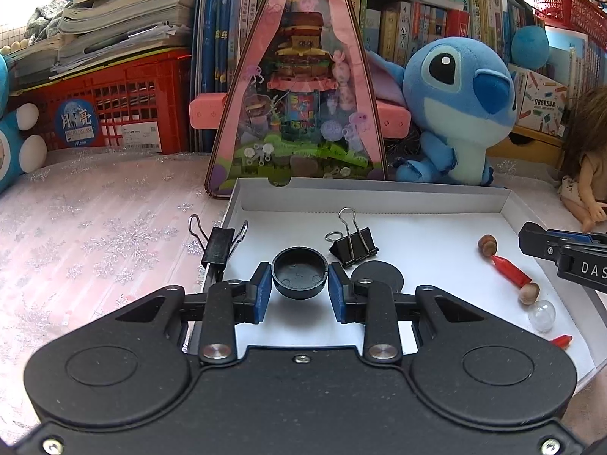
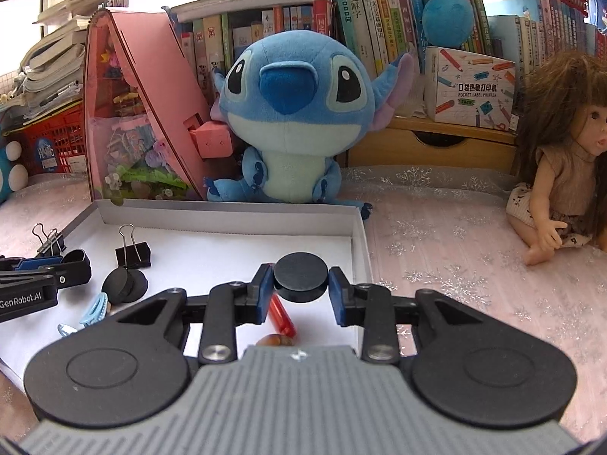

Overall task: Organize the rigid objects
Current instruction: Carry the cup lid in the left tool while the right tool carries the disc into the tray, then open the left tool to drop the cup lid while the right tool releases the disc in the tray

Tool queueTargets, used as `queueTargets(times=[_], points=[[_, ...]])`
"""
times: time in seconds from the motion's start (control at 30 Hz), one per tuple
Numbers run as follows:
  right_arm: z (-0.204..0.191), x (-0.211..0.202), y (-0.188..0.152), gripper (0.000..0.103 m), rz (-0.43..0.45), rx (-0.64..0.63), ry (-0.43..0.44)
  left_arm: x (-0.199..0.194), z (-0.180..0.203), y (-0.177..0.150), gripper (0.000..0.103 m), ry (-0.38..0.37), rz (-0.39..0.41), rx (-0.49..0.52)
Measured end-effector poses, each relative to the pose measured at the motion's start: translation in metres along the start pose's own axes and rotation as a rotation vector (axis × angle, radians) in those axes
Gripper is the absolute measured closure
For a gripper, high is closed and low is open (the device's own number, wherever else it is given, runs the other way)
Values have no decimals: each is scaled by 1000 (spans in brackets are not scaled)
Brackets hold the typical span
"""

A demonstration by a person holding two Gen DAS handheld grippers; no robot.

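My left gripper (image 1: 299,284) is shut on a round black cap (image 1: 299,277), hollow side toward the camera, held over the white cardboard tray (image 1: 379,197). My right gripper (image 2: 301,284) is shut on a second round black cap (image 2: 301,276), flat side up, over the tray's right part (image 2: 227,208). In the tray lie a black binder clip (image 1: 354,244), another round black cap (image 1: 377,276), red pegs (image 1: 510,271), acorns (image 1: 487,244) and a clear bead (image 1: 541,314). A second binder clip (image 1: 218,244) sits on the tray's left rim.
A blue plush toy (image 2: 292,113), a pink triangular display case (image 1: 299,87) and a red crate (image 1: 114,110) stand behind the tray. A doll (image 2: 561,174) sits at the right. A blue hair clip (image 2: 93,309) lies in the tray. Books fill the back.
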State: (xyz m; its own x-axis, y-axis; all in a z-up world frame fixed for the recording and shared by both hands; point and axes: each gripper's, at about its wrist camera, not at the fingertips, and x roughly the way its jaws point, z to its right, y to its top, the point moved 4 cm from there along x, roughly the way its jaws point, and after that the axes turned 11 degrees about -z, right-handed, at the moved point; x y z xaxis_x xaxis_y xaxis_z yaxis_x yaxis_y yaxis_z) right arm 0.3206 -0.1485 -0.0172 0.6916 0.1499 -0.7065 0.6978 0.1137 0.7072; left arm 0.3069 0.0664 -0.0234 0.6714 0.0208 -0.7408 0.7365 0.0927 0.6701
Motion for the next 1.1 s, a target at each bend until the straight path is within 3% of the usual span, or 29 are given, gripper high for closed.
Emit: queueTargets(times=[0.93,1.1], points=[[5,17,-7,65,-52,48,18,9,3,-2,73,24,-11,28],[5,17,-7,61,-52,48,18,9,3,-2,73,24,-11,29]])
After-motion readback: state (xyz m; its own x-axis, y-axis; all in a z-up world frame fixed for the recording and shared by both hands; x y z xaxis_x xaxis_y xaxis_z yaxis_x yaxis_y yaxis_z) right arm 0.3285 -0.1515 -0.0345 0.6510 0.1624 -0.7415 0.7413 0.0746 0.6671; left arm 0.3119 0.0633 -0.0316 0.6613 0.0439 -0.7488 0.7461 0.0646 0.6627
